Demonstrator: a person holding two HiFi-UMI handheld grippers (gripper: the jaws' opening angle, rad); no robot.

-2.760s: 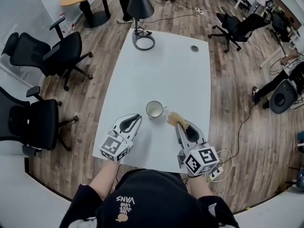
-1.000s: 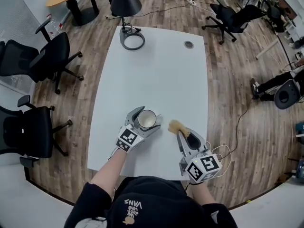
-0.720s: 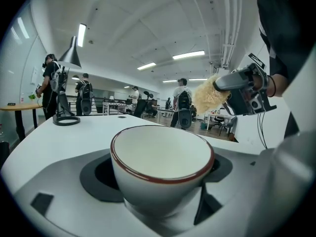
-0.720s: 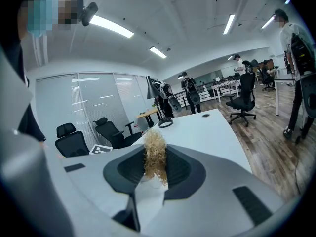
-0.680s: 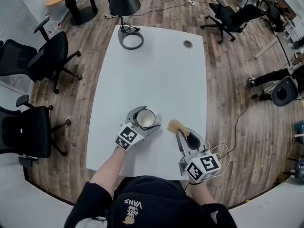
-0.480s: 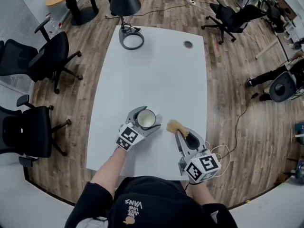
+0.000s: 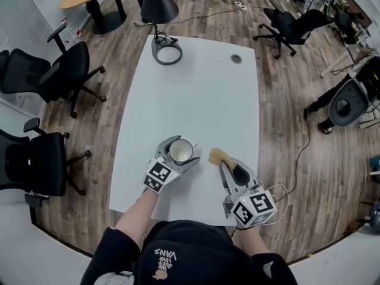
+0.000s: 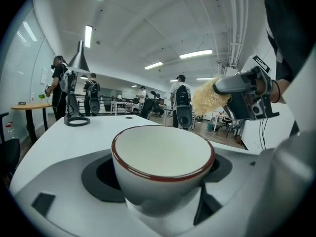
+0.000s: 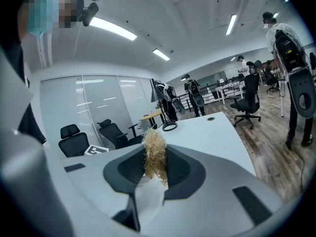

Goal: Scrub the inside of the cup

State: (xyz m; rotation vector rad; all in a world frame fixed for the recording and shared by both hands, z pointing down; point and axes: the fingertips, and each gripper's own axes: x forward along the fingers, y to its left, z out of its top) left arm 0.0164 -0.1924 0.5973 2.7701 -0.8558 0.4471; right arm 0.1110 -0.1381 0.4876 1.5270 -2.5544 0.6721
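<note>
A white cup (image 7: 180,152) with a dark red rim stands upright on the white table (image 7: 202,94) near its front edge. My left gripper (image 7: 178,150) has its jaws around the cup (image 8: 163,167) and pressed on its sides, so it is shut on it. To the right, my right gripper (image 7: 221,161) is shut on a tan fibrous scrubber (image 7: 217,156), which sticks out past the jaws. In the right gripper view the scrubber (image 9: 154,155) stands pinched between the jaws. The scrubber is a short way right of the cup and outside it; the cup's inside is empty.
A black lamp (image 7: 159,16) with a ring base stands at the table's far left corner, a round cable port (image 7: 237,59) at the far right. Black office chairs (image 7: 56,70) stand left of the table. A cable and power strip (image 7: 279,192) lie on the floor by my right gripper.
My left gripper moved from the table's front left up to the cup and took hold of it. The right gripper with the scrubber has stayed nearly in place.
</note>
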